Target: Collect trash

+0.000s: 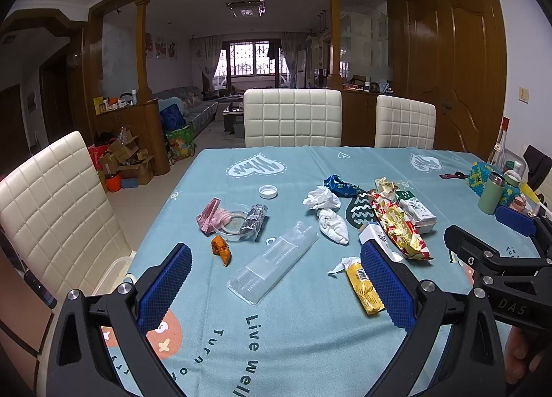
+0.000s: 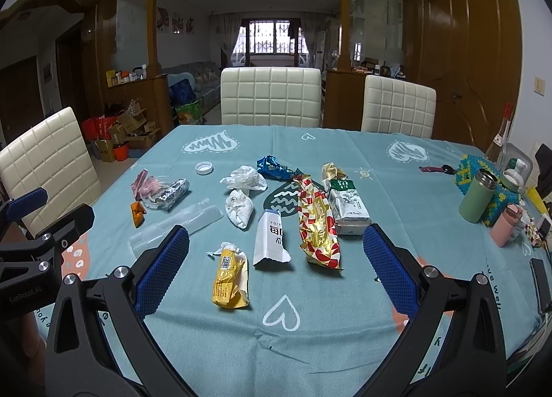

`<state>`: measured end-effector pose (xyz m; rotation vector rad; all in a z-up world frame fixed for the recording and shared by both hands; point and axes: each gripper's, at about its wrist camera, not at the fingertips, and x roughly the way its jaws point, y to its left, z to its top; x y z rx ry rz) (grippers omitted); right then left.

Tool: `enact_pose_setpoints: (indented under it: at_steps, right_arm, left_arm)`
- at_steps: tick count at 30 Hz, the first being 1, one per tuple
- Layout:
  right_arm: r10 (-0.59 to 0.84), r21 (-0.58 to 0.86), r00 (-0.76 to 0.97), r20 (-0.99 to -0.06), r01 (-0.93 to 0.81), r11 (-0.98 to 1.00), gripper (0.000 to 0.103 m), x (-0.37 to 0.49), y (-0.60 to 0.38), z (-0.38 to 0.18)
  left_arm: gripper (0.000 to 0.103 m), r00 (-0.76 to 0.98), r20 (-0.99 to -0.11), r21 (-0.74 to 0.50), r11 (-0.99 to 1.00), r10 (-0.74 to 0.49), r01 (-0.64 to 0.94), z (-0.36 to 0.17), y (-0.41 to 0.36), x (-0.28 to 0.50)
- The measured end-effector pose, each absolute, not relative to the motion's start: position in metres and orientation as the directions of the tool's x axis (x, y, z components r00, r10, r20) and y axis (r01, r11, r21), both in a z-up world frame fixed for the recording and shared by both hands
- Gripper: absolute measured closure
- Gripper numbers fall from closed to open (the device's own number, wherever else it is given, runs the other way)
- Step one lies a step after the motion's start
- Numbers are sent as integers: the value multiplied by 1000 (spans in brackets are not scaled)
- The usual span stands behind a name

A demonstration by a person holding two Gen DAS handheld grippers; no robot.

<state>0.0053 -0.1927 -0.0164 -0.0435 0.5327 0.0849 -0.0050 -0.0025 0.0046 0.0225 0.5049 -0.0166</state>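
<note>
Teal tablecloth (image 2: 276, 345) carries trash strewn toward twelve o'clock, from the clear plastic tray (image 1: 272, 264) to the yellow wrapper (image 2: 230, 278), while left gripper (image 1: 276, 288) and right gripper (image 2: 276, 269) hover spread and empty, seemingly choosing a first piece.

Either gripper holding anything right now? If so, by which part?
Nothing held. Left gripper and right gripper are both open, above the tablecloth, with the trash lying loose.

A matt cloth (image 2: 310, 345) is spread over the desk, while beside its glossy foil wrapper (image 2: 318, 224) crumpled paper tissue (image 2: 245, 179) and clear ribbed plastic packaging (image 2: 179, 224) are seen.
</note>
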Motion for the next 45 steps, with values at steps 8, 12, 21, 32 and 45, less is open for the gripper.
enact_pose_setpoints:
  at_steps: [8, 12, 21, 32, 45]
  right_arm:
    - [69, -20, 858, -509, -92, 996, 3, 7, -191, -17]
    - [69, -21, 858, -508, -92, 996, 3, 6, -192, -17]
    - [69, -20, 858, -509, -92, 996, 3, 6, -192, -15]
    - [68, -22, 858, -509, -92, 996, 3, 6, -191, -16]
    - [67, -23, 858, -509, -92, 996, 3, 6, -191, -16]
  left_arm:
    - [7, 874, -486, 17, 1000, -10, 21, 5, -4, -5]
    - [7, 874, -486, 18, 1000, -9, 21, 5, -3, -5]
    - [7, 874, -487, 15, 1000, -11, 21, 5, -3, -5]
    - [7, 873, -487, 14, 1000, -11, 21, 4, -4, -5]
    - [7, 873, -488, 13, 1000, -12, 21, 4, -3, -5]
